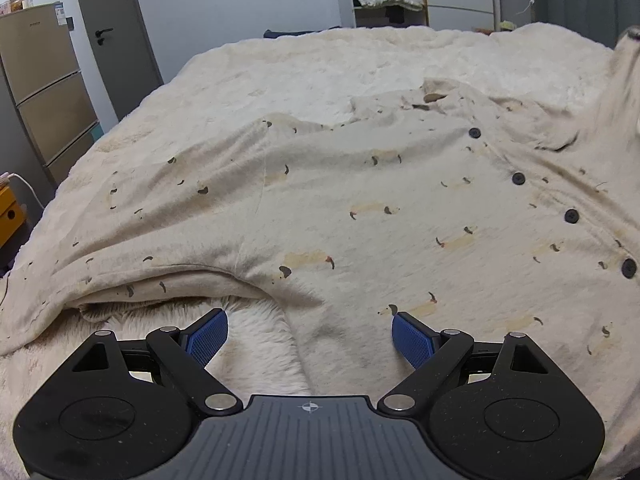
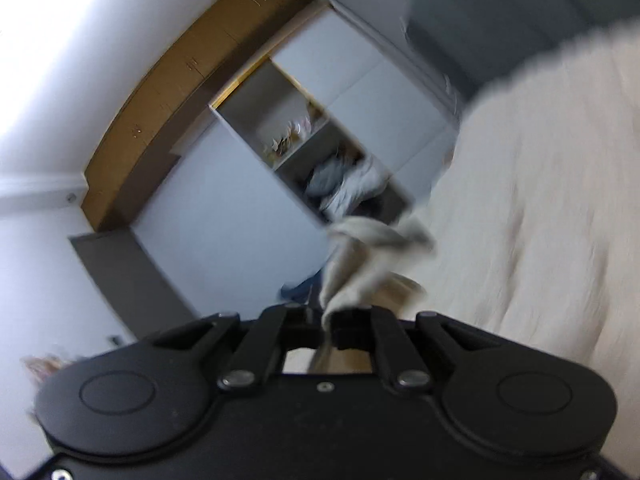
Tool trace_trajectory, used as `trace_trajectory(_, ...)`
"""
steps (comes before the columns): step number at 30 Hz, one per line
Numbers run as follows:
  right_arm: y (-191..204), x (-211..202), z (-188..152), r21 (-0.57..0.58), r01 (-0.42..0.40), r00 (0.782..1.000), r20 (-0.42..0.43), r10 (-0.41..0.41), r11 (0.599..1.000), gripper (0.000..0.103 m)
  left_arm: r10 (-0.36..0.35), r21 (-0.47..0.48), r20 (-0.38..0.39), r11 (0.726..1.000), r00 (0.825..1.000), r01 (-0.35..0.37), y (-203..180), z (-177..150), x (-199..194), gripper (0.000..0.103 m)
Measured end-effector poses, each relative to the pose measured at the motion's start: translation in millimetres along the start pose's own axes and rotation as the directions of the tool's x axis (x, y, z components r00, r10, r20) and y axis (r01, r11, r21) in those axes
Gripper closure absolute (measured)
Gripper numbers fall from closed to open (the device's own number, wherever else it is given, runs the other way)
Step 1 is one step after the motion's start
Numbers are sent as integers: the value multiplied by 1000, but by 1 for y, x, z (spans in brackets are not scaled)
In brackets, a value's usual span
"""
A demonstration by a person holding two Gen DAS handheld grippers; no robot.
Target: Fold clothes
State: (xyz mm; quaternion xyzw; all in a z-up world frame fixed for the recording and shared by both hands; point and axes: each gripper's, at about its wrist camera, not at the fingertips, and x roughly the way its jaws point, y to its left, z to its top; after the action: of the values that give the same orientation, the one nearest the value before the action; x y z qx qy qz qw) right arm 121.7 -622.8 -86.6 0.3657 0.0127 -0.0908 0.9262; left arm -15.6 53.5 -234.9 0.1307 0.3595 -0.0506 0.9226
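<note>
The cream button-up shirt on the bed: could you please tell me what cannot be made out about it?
- Cream button-up shirt, left wrist view: its right side runs past the frame edge.
- Right gripper, right wrist view: motion blur hides which part of the cloth it pinches.
- Shirt underside: hidden against the fluffy cream blanket.

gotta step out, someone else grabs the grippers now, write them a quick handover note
Left gripper: open, empty, low over the shirt's near hem.
Right gripper: shut on a bunch of the shirt's fabric, lifted off the bed; that view is blurred.
Shirt: cream, dog print, black buttons, spread front up on the fluffy blanket, near left edge rumpled.
Done: no fold visible yet.
Left: flatten it, fold sleeves and body.
</note>
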Motion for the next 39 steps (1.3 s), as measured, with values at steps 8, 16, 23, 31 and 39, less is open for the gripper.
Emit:
trace_trajectory(8,-77,-14,-61,11,278,953,-132,-274,961,100,-1,38,-4,999,1000,1,-5,-1,1,17)
trace_trajectory(16,-79,-34,-100,-174,585,777,-158,-609,792,41,-11,5,23,1000,1000,11,1,-1,-4,17)
trace_trajectory(23,-35,-89,-100,-115,580,778,-216,-590,807,40,-33,-17,78,999,996,35,5,-6,-17,17)
trace_trajectory(31,-34,-115,-165,405,282,918,-379,-121,870,46,-61,-28,130,997,990,65,6,-11,-33,17)
trace_trajectory(39,-65,-93,-221,647,261,948,-311,-64,716,79,-59,-70,143,995,988,69,12,-8,-36,16)
